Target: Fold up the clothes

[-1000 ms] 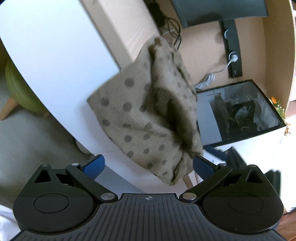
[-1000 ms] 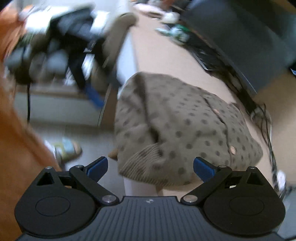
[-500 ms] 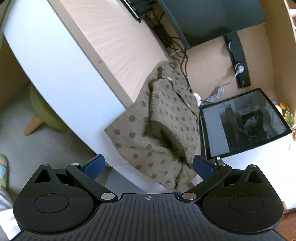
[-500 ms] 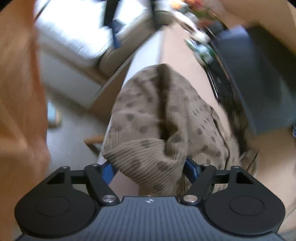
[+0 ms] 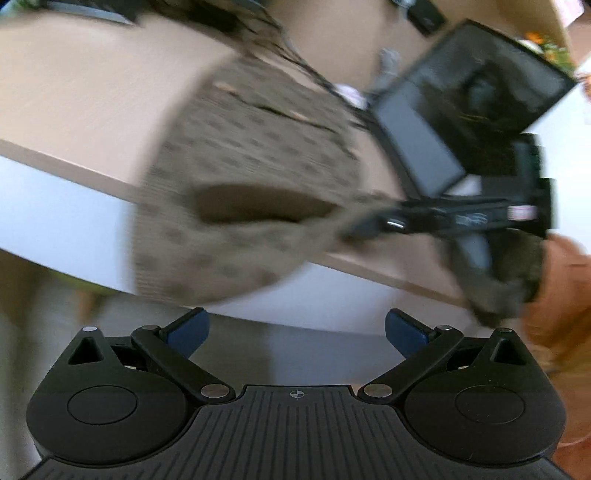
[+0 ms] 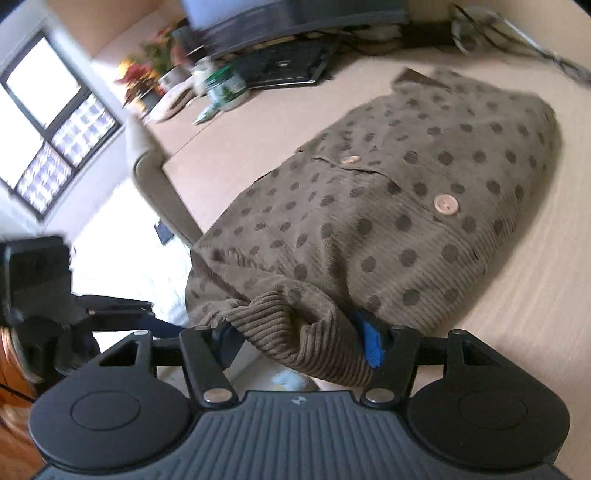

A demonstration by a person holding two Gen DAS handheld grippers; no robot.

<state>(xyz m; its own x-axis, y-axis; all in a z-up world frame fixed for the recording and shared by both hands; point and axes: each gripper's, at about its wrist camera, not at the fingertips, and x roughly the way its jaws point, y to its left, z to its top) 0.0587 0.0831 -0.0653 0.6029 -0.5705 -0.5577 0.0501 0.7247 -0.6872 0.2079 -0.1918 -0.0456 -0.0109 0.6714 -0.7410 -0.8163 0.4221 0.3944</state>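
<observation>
A brown polka-dot knitted cardigan (image 6: 406, 206) with round buttons lies bunched on a light wooden desk (image 6: 546, 302), one part hanging over the front edge. My right gripper (image 6: 299, 332) has its blue pads closed on the ribbed hem of the cardigan at the desk edge. In the blurred left wrist view the cardigan (image 5: 251, 177) lies ahead and my left gripper (image 5: 295, 325) is open and empty below the desk edge. The right gripper (image 5: 373, 225) shows there at the right, holding the cloth.
A dark monitor and keyboard (image 6: 288, 62) stand at the back of the desk, with jars and flowers (image 6: 221, 88) to the left and cables (image 6: 517, 29) at the right. A glass-sided computer case (image 5: 472, 107) stands beside the cardigan. A window (image 6: 48, 122) is far left.
My right gripper has closed on the ribbed hem and swung round over the desk. My left gripper has dropped closer to the desk edge, still open.
</observation>
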